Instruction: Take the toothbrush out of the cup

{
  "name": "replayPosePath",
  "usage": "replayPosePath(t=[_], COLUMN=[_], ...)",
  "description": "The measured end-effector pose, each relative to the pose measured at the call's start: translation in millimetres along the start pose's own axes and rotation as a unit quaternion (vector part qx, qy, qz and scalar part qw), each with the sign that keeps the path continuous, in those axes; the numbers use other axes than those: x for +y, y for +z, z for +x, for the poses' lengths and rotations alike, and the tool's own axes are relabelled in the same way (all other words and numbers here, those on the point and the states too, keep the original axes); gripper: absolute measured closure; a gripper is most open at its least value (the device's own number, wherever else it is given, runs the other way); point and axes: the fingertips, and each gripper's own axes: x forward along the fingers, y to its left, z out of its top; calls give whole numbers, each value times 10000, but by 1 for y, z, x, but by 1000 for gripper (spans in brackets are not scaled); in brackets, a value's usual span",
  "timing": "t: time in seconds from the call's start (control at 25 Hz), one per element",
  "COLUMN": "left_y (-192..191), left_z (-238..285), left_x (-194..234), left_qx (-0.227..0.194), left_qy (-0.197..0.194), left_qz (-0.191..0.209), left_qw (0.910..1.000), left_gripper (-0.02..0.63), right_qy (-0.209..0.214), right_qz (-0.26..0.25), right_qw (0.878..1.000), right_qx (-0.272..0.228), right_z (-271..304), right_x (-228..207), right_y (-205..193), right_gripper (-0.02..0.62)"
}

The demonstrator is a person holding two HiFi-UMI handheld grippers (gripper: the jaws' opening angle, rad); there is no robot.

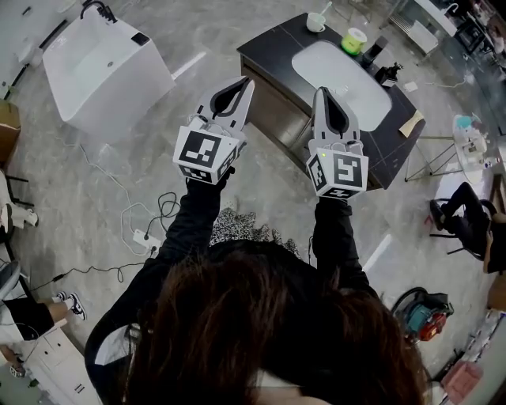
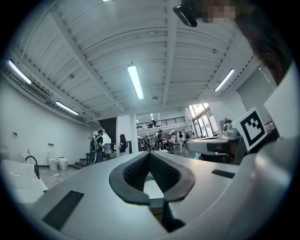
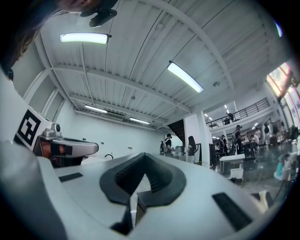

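Note:
A white cup [image 1: 315, 23] with a toothbrush [image 1: 325, 9] sticking out of it stands at the far end of a dark counter [image 1: 273, 54], beside its white basin [image 1: 340, 81]. My left gripper [image 1: 247, 81] is shut and empty, held in the air short of the counter's near-left corner. My right gripper [image 1: 320, 91] is also shut and empty, its tips over the basin's near edge. Both are far from the cup. In the left gripper view the jaws [image 2: 150, 153] meet at the tip with nothing between them. The right gripper view shows its jaws [image 3: 143, 157] closed the same way. Neither gripper view shows the cup.
A yellow-green cup [image 1: 353, 39] and a black tap [image 1: 387, 73] stand on the counter near the basin. A white bathtub [image 1: 103, 67] stands at the far left. Cables and a power strip [image 1: 142, 236] lie on the floor. A seated person [image 1: 466, 221] is at the right.

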Motion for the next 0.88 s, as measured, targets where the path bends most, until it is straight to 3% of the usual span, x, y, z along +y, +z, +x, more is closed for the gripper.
replayPosePath(t=[0.88], left_y=[-32], left_z=[151], left_x=[151], left_qx=[-102], left_qy=[-1150], left_qz=[-36], left_qw=[9933], left_gripper=[601], right_qy=[-967], right_qz=[-60], right_qw=[9953], right_qx=[27], right_z=[198], right_x=[-24], right_y=[-25], right_gripper=[595])
